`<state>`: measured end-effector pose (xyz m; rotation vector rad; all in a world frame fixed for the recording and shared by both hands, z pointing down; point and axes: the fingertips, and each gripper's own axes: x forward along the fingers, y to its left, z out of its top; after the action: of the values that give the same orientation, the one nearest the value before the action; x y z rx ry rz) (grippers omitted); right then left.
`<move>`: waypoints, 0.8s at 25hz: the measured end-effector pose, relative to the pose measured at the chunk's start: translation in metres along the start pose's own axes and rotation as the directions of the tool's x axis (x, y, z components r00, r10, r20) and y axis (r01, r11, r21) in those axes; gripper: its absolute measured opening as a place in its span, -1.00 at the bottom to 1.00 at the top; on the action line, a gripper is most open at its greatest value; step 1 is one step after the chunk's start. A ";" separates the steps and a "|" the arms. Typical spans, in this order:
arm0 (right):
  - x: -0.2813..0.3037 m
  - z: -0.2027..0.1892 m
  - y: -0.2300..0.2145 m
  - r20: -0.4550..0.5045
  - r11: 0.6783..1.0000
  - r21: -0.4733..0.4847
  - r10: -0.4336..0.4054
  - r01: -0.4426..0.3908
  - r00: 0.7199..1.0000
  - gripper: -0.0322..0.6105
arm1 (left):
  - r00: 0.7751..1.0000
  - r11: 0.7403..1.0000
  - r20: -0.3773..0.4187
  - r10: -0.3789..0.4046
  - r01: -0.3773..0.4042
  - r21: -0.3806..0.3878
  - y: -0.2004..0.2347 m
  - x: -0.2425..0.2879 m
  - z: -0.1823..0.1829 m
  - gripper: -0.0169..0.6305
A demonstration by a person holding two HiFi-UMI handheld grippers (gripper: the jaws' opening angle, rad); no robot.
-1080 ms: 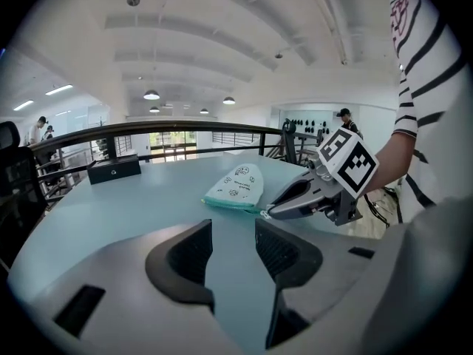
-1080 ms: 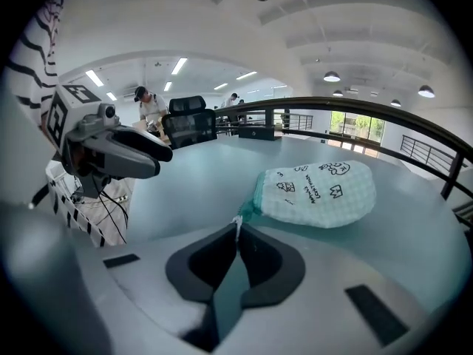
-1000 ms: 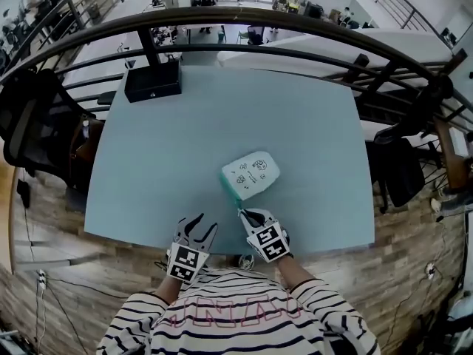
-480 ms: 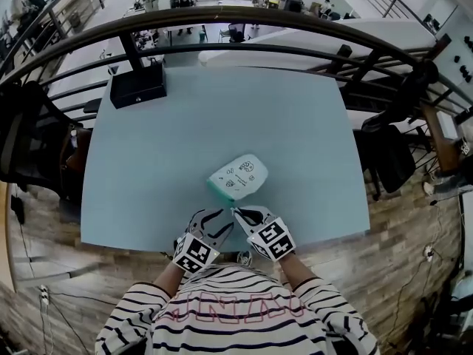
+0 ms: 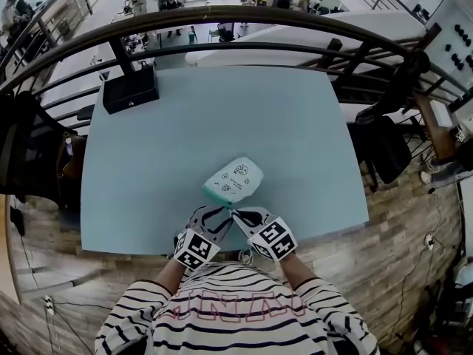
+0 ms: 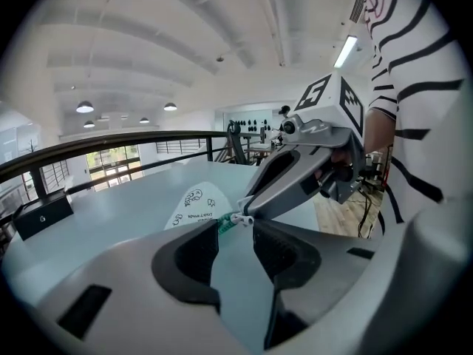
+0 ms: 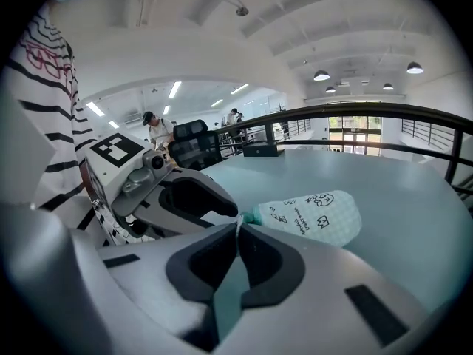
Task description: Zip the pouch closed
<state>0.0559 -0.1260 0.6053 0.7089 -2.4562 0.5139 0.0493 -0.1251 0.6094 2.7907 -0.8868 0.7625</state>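
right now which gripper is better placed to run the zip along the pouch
Right. The right gripper is shut on the zipper pull at the near end of the pouch. The left gripper is open and empty, probably better for bracing.

We get bright, even light from round lamps and a tube light overhead; only faint shadows on the table. Strong fisheye bending at edges, black vignette in both gripper views.
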 end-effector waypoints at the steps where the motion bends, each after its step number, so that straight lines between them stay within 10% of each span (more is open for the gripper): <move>1: -0.001 0.000 0.000 0.002 1.000 0.004 -0.003 0.003 1.000 -0.79 | 1.000 1.000 0.007 -0.003 0.003 -0.004 0.000 0.000 0.001 -0.45; 7: -0.001 0.001 0.004 0.004 1.000 0.009 -0.010 0.010 1.000 -0.79 | 0.998 0.996 0.056 -0.039 0.043 -0.077 -0.004 -0.007 0.008 -0.82; 20: -0.010 -0.004 0.005 -0.019 0.999 -0.006 -0.049 0.049 0.999 -0.79 | 1.000 0.997 0.004 -0.022 0.022 -0.080 -0.008 -0.004 0.004 -0.86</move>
<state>0.0617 -0.1160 0.6012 0.7568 -2.4154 0.4933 0.0530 -0.1181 0.6041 2.7286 -0.8655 0.7034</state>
